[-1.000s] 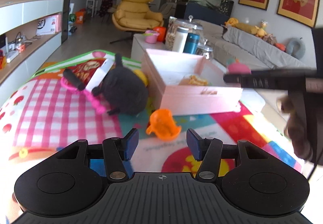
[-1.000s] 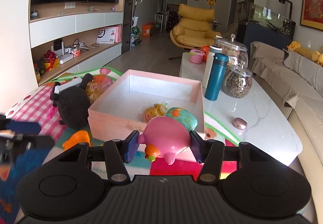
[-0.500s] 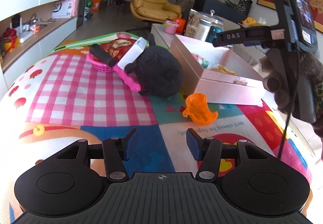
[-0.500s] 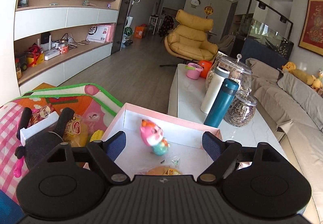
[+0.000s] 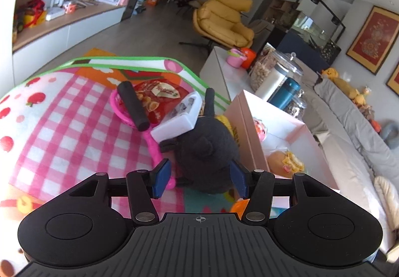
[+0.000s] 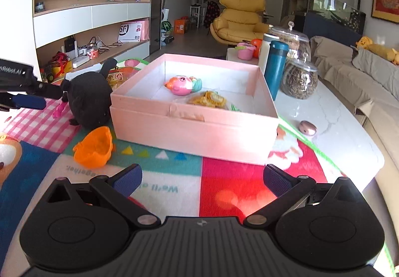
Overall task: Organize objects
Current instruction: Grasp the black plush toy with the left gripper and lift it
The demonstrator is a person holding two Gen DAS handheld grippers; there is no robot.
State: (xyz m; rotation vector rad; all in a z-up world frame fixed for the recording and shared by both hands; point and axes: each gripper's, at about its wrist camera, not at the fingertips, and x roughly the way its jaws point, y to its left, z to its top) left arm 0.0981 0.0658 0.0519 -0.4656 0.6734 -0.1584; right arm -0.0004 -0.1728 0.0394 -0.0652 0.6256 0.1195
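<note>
Left gripper (image 5: 200,178) is half open, jaws flanking the round black plush toy (image 5: 207,149) dead ahead, pads not yet pressing. Right gripper (image 6: 202,178) has just been opening and stands wide, empty. The pink plastic pig toy (image 6: 183,85) lies in the pale pink cardboard box (image 6: 194,125), just right of the plush. Left hand is nearer. The shelf parcel (image 6: 131,32) reads "SF".
</note>
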